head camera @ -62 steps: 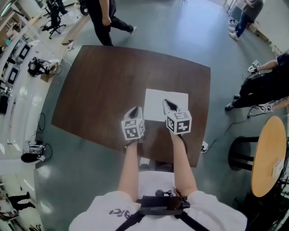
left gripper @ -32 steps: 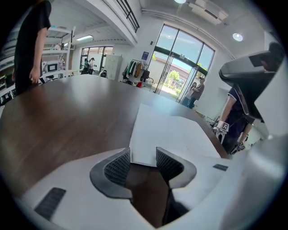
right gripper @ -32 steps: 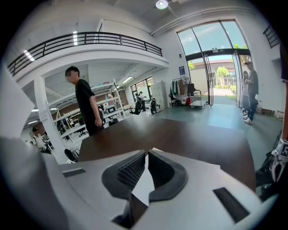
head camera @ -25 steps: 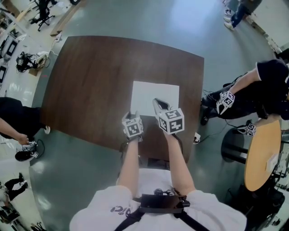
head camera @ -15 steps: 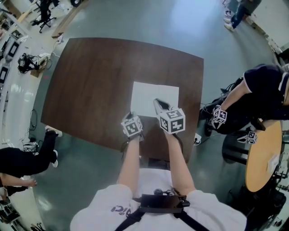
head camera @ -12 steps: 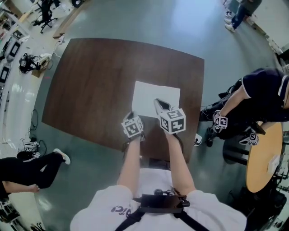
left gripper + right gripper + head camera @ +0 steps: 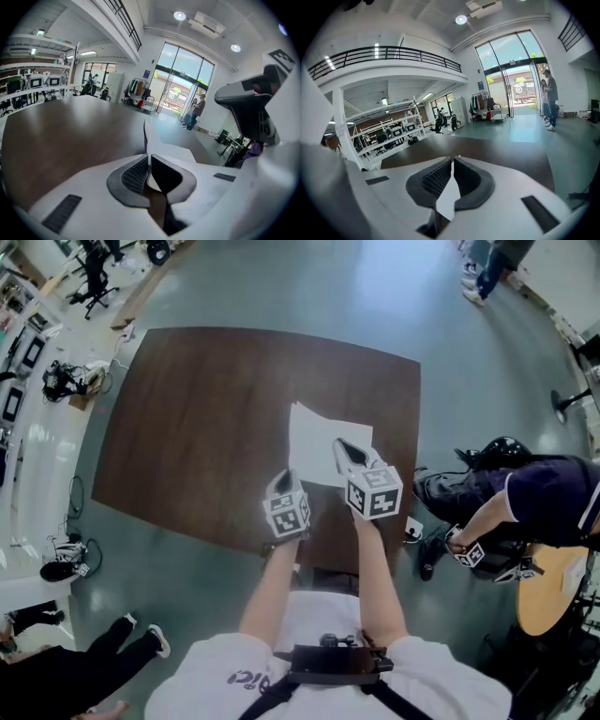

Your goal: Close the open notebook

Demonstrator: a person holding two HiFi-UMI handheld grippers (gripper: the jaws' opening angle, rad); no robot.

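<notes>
The white notebook (image 7: pixel 323 432) lies open on the dark brown table (image 7: pixel 206 409), near its front right. Its left leaf stands up off the table, tilted. My left gripper (image 7: pixel 292 476) is at the leaf's near left corner, and its jaws are closing. In the left gripper view the thin white leaf (image 7: pixel 146 138) runs edge-on between the pads of my left gripper (image 7: pixel 149 157). My right gripper (image 7: pixel 345 448) hangs over the notebook's near right part. In the right gripper view my right gripper (image 7: pixel 452 161) is shut on a white sheet (image 7: pixel 448 194).
The table's front edge (image 7: pixel 309 559) runs just under both grippers. A seated person in dark clothes (image 7: pixel 534 498) is close to the table's right side, beside a round wooden table (image 7: pixel 555 589). Another person (image 7: pixel 84 671) is on the floor at lower left.
Both grippers have risen. The left jaws have closed on the notebook's left leaf, which now stands up off the table instead of lying flat. People around the table have moved.
</notes>
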